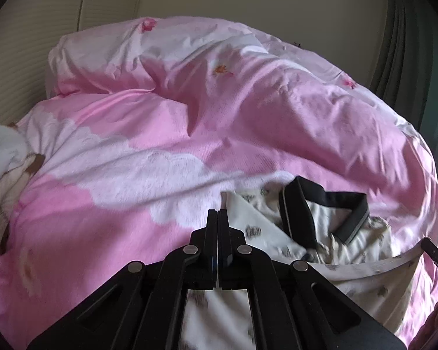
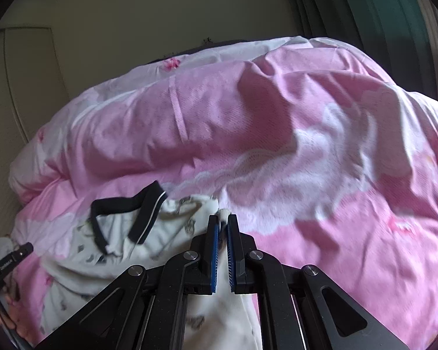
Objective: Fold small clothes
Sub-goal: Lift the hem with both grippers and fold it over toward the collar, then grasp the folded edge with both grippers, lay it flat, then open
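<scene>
Cream printed shirt w/ black collar, rumpled

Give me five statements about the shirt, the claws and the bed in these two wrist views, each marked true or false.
1. The shirt has a dark collar. True.
2. The right claw is shut on shirt fabric. True.
3. The bedding is plain blue. False: it is pink with white flower shapes.
4. The left claw stands wide open. False: its jaws are closed, with the shirt's edge at them.
5. The shirt hangs on a hanger. False: it lies on the bedding.
</scene>
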`<state>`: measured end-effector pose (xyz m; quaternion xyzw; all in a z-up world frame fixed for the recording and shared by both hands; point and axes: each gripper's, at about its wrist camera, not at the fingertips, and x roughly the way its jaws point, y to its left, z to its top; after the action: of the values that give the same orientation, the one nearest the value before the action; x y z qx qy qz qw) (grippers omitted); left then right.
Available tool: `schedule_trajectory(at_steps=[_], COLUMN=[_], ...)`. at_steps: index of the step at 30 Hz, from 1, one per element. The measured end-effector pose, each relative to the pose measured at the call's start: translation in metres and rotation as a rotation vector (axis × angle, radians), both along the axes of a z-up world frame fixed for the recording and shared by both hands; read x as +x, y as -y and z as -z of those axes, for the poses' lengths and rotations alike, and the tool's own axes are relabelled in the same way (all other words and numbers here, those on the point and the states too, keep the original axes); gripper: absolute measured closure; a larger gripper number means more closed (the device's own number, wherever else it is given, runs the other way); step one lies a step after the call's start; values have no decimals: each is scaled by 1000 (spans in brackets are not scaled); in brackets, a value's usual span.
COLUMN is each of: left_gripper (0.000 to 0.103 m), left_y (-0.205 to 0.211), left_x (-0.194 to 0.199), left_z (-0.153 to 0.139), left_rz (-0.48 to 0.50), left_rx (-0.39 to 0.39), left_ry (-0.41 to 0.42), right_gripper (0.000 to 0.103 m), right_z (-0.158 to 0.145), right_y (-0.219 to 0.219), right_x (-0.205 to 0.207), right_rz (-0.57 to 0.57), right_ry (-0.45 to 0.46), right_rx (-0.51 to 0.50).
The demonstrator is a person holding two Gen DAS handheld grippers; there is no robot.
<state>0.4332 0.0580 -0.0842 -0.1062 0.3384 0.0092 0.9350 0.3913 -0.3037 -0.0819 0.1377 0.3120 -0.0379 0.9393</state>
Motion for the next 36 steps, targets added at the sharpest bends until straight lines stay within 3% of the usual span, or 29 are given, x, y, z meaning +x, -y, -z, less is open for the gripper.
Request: schedule_trajectory(at_steps=[4, 11, 15, 16, 20, 22, 29, 30, 32, 34, 36], left_gripper=[101, 98, 81, 75, 66, 62, 63, 66, 87, 95, 95], left_y=[7, 5, 3, 2, 0, -1, 3, 4, 6, 6, 5], left_x=[20, 6, 5, 6, 12, 15, 22, 23, 26, 28, 30], left_z=[16, 27, 34, 36, 43, 46, 59, 61, 64, 64, 62], left_rz=[32, 79, 136, 152, 182, 191, 239, 243, 251, 245, 235], left_rx=[7, 49, 76, 75, 80, 79, 52, 50, 50, 62, 67], left_ry=[-40, -59, -99, -115, -164, -172, -213, -217, -228, -225, -212], right_gripper=[96, 96, 92, 88, 60, 59, 59, 59, 59, 59, 59], right_z=[9, 32, 39, 38, 34, 30, 27, 28, 31, 34, 35], right_y=[0, -1, -10, -12, -18, -22, -28, -29, -28, -28, -28], right_x=[22, 32, 26, 24, 16, 11, 0, 0, 0, 1, 1], right_rz=[-6, -22, -31, -31, -19, -22, -35, -37, -39, -42, -44], right_ry=[-21, -81, -100, -98, -80, -68, -48, -50, -59, -65, -67], right_rx=[-2, -14, -35, -41, -57, -74, -81, -79, -71, -66, -71])
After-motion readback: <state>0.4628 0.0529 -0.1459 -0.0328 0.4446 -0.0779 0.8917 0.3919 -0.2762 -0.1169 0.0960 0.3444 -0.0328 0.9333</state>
